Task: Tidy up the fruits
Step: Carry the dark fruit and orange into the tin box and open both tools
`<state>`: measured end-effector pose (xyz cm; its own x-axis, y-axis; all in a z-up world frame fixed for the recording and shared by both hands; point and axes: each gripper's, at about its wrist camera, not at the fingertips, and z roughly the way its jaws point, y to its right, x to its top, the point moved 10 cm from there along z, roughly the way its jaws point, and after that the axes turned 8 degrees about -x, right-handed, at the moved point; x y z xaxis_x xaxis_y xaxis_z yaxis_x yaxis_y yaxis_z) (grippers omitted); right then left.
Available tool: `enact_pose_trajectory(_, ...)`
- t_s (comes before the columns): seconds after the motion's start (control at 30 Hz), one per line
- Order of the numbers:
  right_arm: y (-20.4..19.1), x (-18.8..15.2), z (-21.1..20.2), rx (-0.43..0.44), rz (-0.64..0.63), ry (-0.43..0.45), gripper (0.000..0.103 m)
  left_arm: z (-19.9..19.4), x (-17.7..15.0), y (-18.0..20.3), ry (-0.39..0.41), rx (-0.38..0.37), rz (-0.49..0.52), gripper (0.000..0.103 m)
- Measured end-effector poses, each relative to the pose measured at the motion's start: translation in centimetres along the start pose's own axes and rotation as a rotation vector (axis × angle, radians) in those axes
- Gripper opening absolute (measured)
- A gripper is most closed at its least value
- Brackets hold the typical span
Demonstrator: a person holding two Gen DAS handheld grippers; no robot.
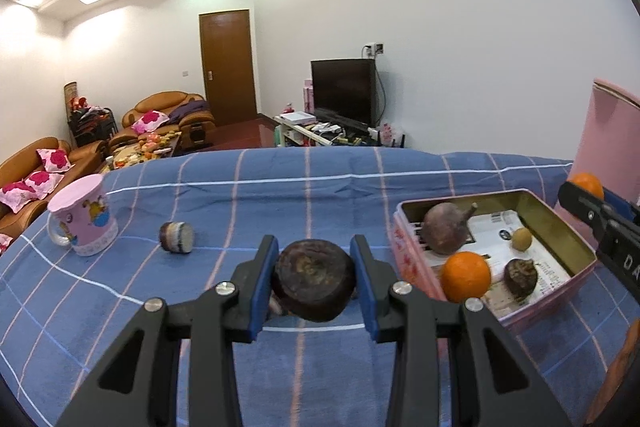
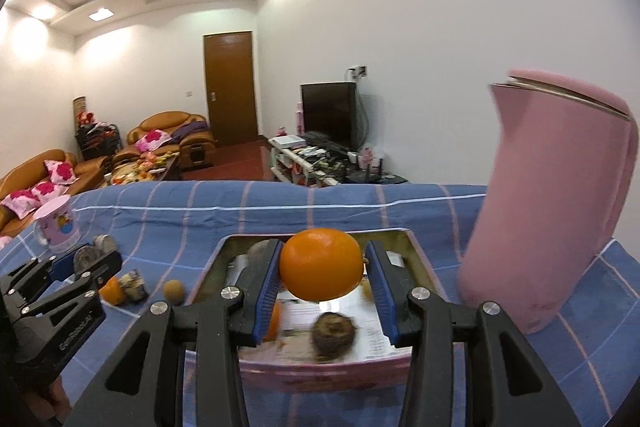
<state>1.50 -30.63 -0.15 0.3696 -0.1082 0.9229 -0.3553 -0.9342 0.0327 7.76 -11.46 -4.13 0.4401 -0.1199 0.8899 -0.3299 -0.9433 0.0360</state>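
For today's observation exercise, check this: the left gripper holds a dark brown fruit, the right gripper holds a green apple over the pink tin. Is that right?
One detail is wrong. The right gripper holds an orange, not a green apple, as the right wrist view shows. The rest stands: the left gripper holds the dark brown fruit, and the orange hangs over the pink tin.

Left gripper [image 1: 314,273] angled downward, jaws clamped on something round and dark — right gripper [image 2: 322,267] likewise angled, gripping.
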Motion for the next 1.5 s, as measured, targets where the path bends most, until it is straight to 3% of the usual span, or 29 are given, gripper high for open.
enact_pose_trajectory(0.4, 5.7, 0.5, 1.6, -0.09, 0.055, -0.015, 0.044, 1.7, 0.9, 6.3, -0.01, -0.091, 0.051, 0.04)
enact_pose_trajectory(0.7, 6.6, 0.1, 3.7, -0.096, 0.038, -0.072, 0.045, 3.5, 1.2, 10.9, -0.038, -0.146, 0.078, 0.04)
enact_pose_trajectory(0.93, 5.3, -1.2, 5.4, -0.045, -0.019, -0.144, 0.045, 4.5, 1.3, 12.7, -0.064, -0.159, 0.096, 0.04)
enact_pose_trajectory(1.13, 4.1, -2.5, 6.4, 0.014, -0.033, -0.213, 0.045, 5.8, 0.3, 13.0, -0.143, -0.176, 0.102, 0.04)
enact_pose_trajectory(1.5, 3.4, -2.9, 6.8, 0.084, -0.015, -0.237, 0.045, 6.1, 0.0, 12.4, -0.174, -0.182, 0.067, 0.039)
